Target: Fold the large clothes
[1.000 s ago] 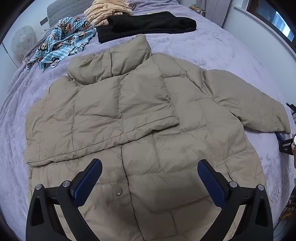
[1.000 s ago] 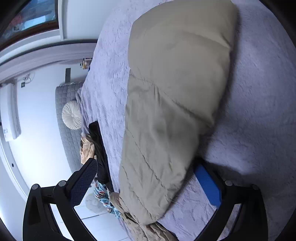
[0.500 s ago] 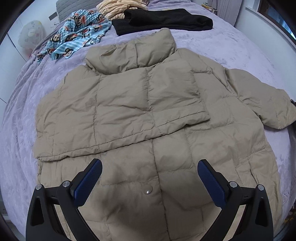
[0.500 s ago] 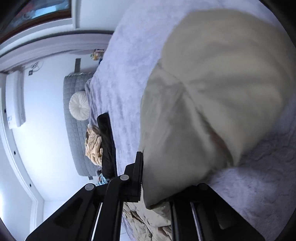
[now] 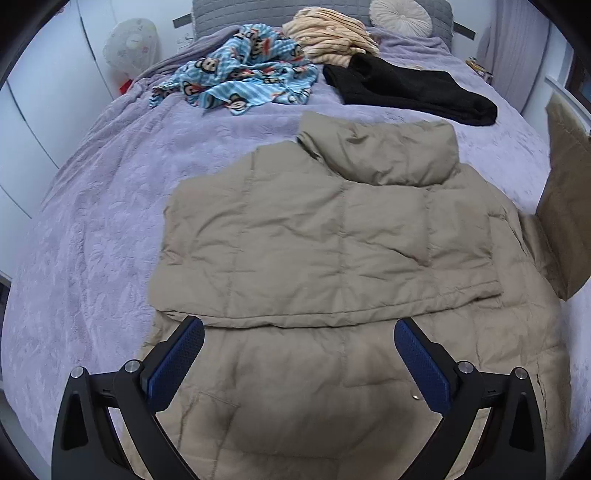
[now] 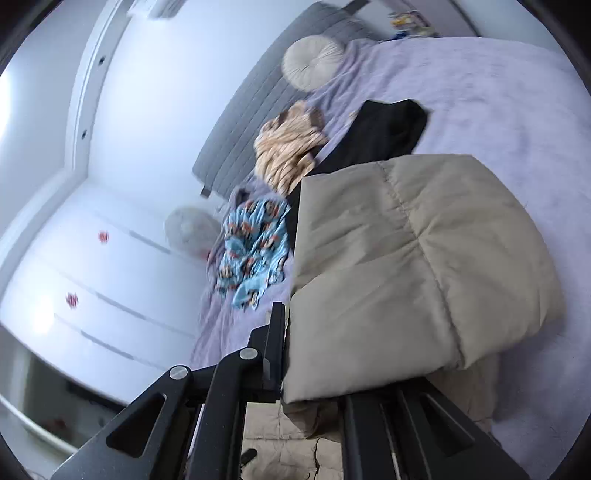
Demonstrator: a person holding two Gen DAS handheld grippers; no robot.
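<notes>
A beige puffer jacket (image 5: 332, 236) lies flat on the purple bedspread (image 5: 96, 229), collar toward the headboard, one sleeve folded across its chest. My left gripper (image 5: 299, 354) hovers open above the jacket's lower half, with nothing between its blue pads (image 5: 173, 362). The other sleeve (image 5: 565, 206) is lifted off the bed at the right edge of the left wrist view. In the right wrist view that sleeve (image 6: 406, 273) fills the middle, and my right gripper (image 6: 314, 373) is shut on its cuff end.
Near the headboard lie a blue monkey-print cloth (image 5: 243, 85), a cream striped garment (image 5: 328, 37), a black garment (image 5: 406, 92) and a round pillow (image 5: 400, 16). White cupboards (image 6: 92, 266) and a fan (image 5: 131, 46) stand left of the bed.
My right gripper closed on the sleeve cuff, then rolled and lifted it off the bed. The left gripper moved sideways over the jacket's hem, staying open.
</notes>
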